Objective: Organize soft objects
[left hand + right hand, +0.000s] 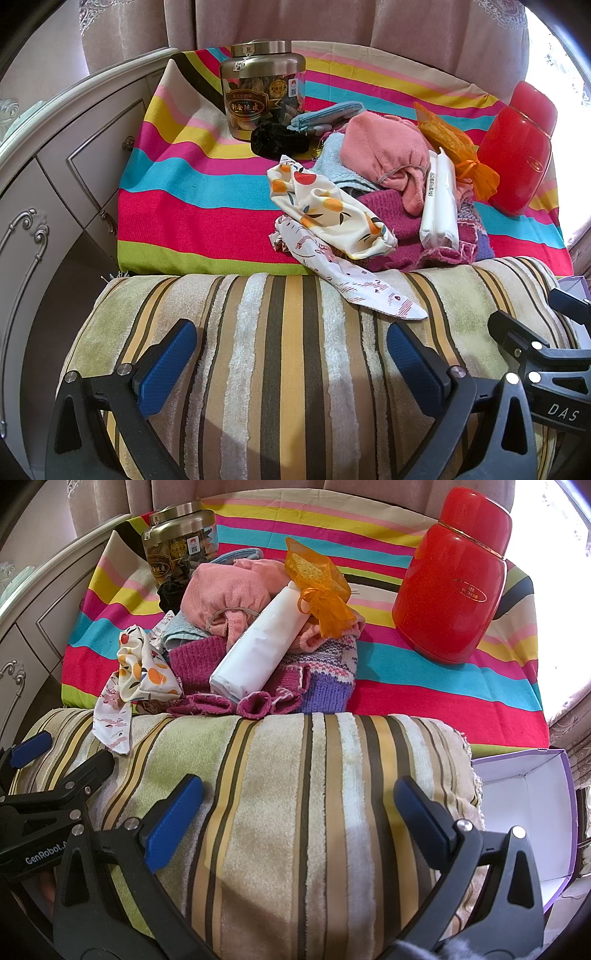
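Observation:
A heap of soft things lies on the rainbow-striped cloth [207, 192]: a pink towel [380, 147], a fruit-print cloth [328, 210], a white patterned cloth [347, 277], a magenta knit [388, 221] and a purple knit [328, 679]. A white packet [258, 646] and an orange mesh bag [321, 587] rest on top. My left gripper [291, 354] is open over a folded striped towel [288, 369], short of the heap. Beside it, my right gripper [299, 812] is open above the same towel [295, 794]. Neither holds anything.
A metal-lidded jar [258, 88] stands at the back left, with a black scrunchie [277, 138] and a light blue cloth [325, 114] beside it. A red container [454, 583] stands at the right. An open purple box [528, 812] sits lower right. White cabinet drawers [74, 155] flank the left.

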`<state>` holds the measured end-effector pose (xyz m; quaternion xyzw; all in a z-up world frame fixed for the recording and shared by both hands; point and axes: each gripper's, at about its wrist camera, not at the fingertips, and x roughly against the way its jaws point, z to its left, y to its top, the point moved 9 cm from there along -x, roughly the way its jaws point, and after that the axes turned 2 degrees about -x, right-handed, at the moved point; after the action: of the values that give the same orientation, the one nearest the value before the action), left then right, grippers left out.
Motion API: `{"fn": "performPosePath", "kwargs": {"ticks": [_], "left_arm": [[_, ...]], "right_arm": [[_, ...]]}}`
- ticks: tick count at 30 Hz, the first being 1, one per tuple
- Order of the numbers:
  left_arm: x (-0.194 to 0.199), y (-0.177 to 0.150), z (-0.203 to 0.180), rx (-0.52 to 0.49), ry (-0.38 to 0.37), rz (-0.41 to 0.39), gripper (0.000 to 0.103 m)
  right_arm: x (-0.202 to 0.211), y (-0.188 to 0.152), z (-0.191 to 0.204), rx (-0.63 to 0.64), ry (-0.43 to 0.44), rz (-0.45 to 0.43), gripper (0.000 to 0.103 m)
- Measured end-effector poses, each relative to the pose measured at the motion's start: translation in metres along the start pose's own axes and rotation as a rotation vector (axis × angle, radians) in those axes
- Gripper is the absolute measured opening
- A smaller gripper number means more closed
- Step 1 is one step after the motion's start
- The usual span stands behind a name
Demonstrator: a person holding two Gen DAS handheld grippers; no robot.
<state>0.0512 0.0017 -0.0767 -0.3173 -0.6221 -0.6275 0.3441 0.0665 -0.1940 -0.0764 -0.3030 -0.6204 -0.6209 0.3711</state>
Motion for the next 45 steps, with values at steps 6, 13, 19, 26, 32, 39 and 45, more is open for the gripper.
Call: {"fn": "performPosePath", "kwargs": {"ticks": [6,13,19,26,32,39,45], "left_arm": [[0.000,0.000,0.000,0.000,0.000,0.000,0.103],[0.000,0.000,-0.001,0.000,0.001,-0.001,0.103],[0.000,0.000,-0.001,0.000,0.001,-0.001,0.103],[0.000,0.000,-0.001,0.000,0.001,-0.001,0.103],[0.002,0.002,0.000,0.017,-0.009,-0.013,0.103],[0.007,0.017,0.008,0.139,-0.156,-0.051,0.102],[-0.010,0.043,0.008,0.251,-0.301,-0.023,0.086]], "right_arm": [[0.000,0.000,0.000,0.000,0.000,-0.001,0.103],[0.000,0.000,0.000,0.000,0.000,-0.001,0.103],[0.000,0.000,0.000,0.000,-0.001,-0.002,0.103],[0.000,0.000,0.000,0.000,-0.001,-0.002,0.103],[0.001,0.000,0.000,-0.005,0.017,0.003,0.103],[-0.004,0.008,-0.002,0.004,0.108,0.045,0.103],[-0.012,0.031,-0.004,-0.077,0.192,0.024,0.103]]}}
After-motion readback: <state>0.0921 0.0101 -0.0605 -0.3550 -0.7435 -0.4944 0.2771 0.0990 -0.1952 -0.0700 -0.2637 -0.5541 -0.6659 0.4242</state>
